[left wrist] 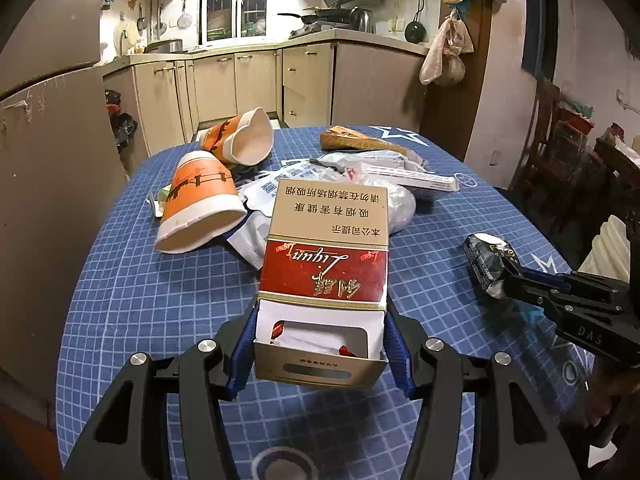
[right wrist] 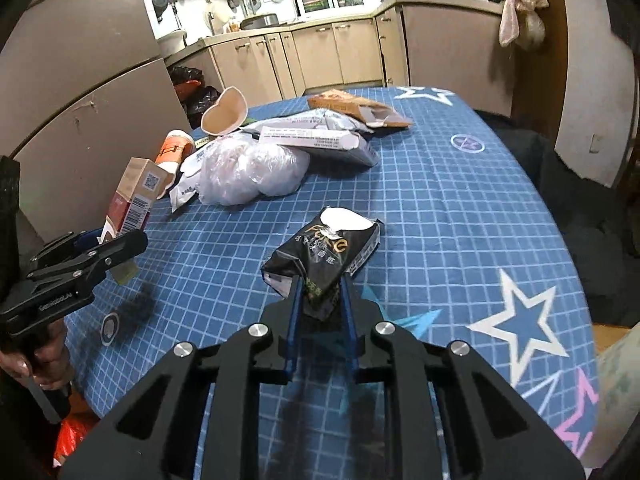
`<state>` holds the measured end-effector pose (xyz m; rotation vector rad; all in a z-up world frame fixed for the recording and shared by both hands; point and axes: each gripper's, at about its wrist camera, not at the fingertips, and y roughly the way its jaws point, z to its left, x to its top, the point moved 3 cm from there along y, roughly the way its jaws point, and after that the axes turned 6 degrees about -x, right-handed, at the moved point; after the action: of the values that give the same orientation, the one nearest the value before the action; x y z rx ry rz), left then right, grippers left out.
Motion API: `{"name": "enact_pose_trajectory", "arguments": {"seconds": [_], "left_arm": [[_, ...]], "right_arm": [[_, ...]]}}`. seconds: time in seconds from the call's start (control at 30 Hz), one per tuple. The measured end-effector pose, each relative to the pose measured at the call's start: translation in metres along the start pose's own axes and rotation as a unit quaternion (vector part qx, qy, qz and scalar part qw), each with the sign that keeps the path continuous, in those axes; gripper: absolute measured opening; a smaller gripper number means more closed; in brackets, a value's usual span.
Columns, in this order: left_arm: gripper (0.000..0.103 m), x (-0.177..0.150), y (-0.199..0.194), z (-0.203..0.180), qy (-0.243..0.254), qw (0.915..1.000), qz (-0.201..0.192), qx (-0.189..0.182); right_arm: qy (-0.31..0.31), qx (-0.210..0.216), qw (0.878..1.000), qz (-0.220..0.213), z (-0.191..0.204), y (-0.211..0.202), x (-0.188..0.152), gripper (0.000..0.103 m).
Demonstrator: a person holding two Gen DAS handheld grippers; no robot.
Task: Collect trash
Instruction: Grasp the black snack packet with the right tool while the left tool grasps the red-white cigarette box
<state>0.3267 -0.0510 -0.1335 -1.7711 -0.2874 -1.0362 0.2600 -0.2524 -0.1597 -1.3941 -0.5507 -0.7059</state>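
Left claw [left wrist: 320, 320] squeezed shut on the red cigarette box [left wrist: 324, 264], blue fingers [left wrist: 243, 344] pressing on both thin sides near the open end. Box lifted off the table [left wrist: 160, 300], flap hanging open toward the camera, with bits of paper showing inside. Could tip and spill those bits out if tilted down. Could also get squashed flat, being thin card, if squeezed harder.

Right claw [right wrist: 322, 292] pinched tight on one crumpled end of the black tissue pack [right wrist: 326, 248]. Only a small corner held, with the rest of the pack sticking out in front. Hard to tell whether resting on the table or just above it. Soft and slippery wrapper, so easy to slide out with a quick swing. Might flop down and catch on the blue checked cloth.

Both claws full, so no spare one for anything else right now.

Farther out, more trash left in a heap near the far side: two orange paper cups [left wrist: 200, 204] lying on their sides, a clear plastic bag [right wrist: 248, 172], a white flat box [right wrist: 308, 138] on top of the heap, and a brown carton [right wrist: 352, 110] behind. Round cups, so likely to roll off the edge if bumped. No bin seen in either view, so drop spot not known.
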Motion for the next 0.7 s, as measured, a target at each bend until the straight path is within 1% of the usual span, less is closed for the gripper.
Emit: {"name": "enact_pose_trajectory", "arguments": {"seconds": [0.43,0.7], "left_arm": [[0.057,0.018,-0.005,-0.030,0.008,0.9999,-0.010,0.008],[0.057,0.036,-0.003,-0.059,0.034,0.9989,-0.027,0.017]], "right_arm": [[-0.006,-0.020,0.999,-0.039,-0.006,-0.030,0.007,0.016],[0.007,-0.039,0.998,-0.055,-0.026,-0.049,0.008,0.016]]}}
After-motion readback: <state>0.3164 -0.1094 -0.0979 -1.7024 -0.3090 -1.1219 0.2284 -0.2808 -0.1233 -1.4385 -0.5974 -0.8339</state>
